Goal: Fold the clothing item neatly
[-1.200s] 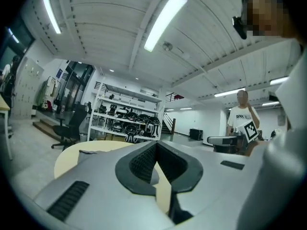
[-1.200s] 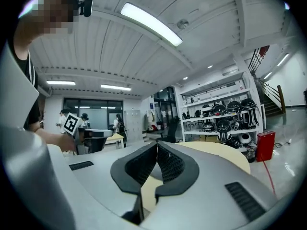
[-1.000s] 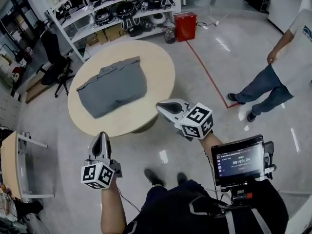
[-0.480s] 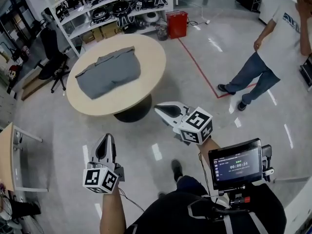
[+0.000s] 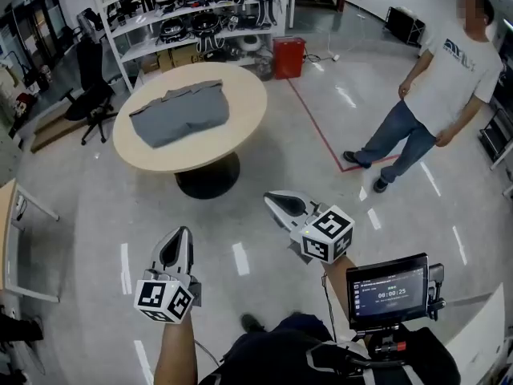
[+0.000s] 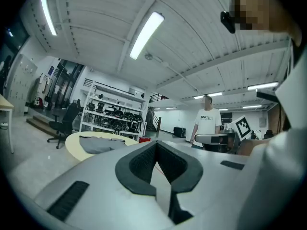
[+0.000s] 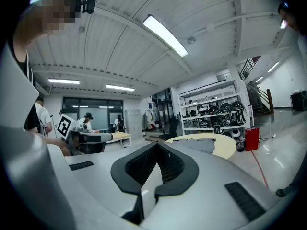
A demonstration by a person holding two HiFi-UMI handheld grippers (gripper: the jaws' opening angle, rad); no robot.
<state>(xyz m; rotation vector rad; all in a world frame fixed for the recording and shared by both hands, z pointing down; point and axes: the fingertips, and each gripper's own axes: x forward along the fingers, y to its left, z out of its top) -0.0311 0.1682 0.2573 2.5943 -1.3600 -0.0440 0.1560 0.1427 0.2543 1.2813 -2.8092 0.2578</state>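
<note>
A grey shirt [image 5: 178, 113] lies folded into a rough rectangle on the round beige table [image 5: 232, 139], far ahead of me. The same shirt [image 6: 100, 143] shows small in the left gripper view, and the shirt [image 7: 200, 144] again in the right gripper view. My left gripper [image 5: 178, 242] hangs over the bare floor at lower left, jaws shut and empty. Over the floor to its right is my right gripper [image 5: 280, 204], also shut with nothing in it. Both point toward the table from well short of it.
Shelving [image 5: 192, 14] with helmets and boxes stands behind the table, a red bin [image 5: 288, 58] beside it. A black office chair [image 5: 90, 95] is at the left, a desk edge [image 5: 10, 239] nearer left. A person in a white shirt [image 5: 437, 95] stands at right, by a red floor line [image 5: 317, 127].
Both grippers and I have backed away from the table; it now sits farther off and higher in the head view. The person at the right has come fully into view.
</note>
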